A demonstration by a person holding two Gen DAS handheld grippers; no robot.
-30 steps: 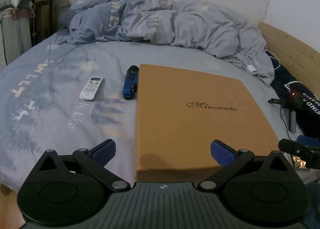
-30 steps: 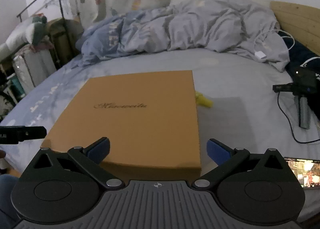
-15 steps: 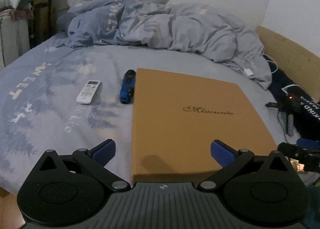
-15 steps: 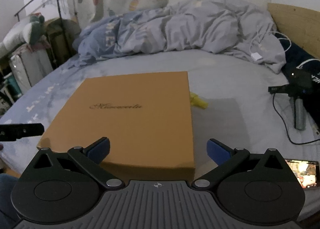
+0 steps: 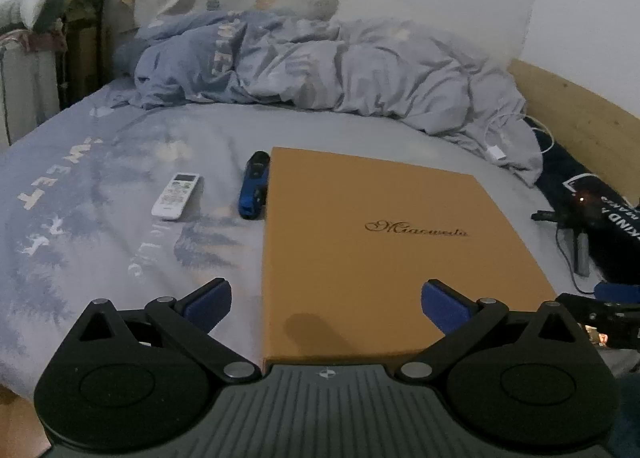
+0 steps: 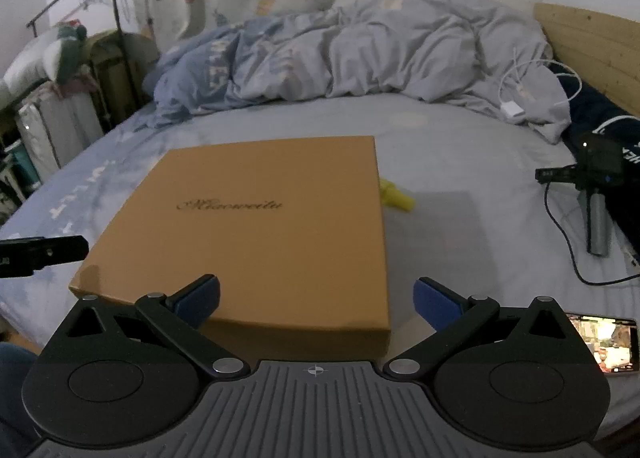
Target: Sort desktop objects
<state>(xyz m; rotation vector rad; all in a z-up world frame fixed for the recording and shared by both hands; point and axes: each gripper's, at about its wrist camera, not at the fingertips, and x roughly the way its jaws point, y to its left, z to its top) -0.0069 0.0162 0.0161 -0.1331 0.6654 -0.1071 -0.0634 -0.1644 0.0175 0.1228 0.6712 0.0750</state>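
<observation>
Box (image 5: 384,250), orange, flat on the bed (image 5: 120,186) right ahead of both claws, likely the sorting spot. Left claw (image 5: 326,300) spread wide, gripping nothing; white remote (image 5: 176,195) and blue toy car (image 5: 253,190) ahead-left. Right claw (image 6: 316,297) also released, empty; yellow item (image 6: 396,196) ahead-right, just beside the box edge. Nothing picked yet.

A bed (image 5: 120,218) with a grey-blue printed sheet is carrying everything. A flat tan box (image 5: 384,242) is lying near its front edge. A blue toy car (image 5: 253,190) is sitting just beside the box, with a white remote (image 5: 175,195) lying near it. A yellow object (image 6: 396,196) is peeking out at the box's other side. A rumpled duvet (image 5: 320,70) is lying at the back, and a phone (image 6: 604,342) is glowing at the front edge.
</observation>
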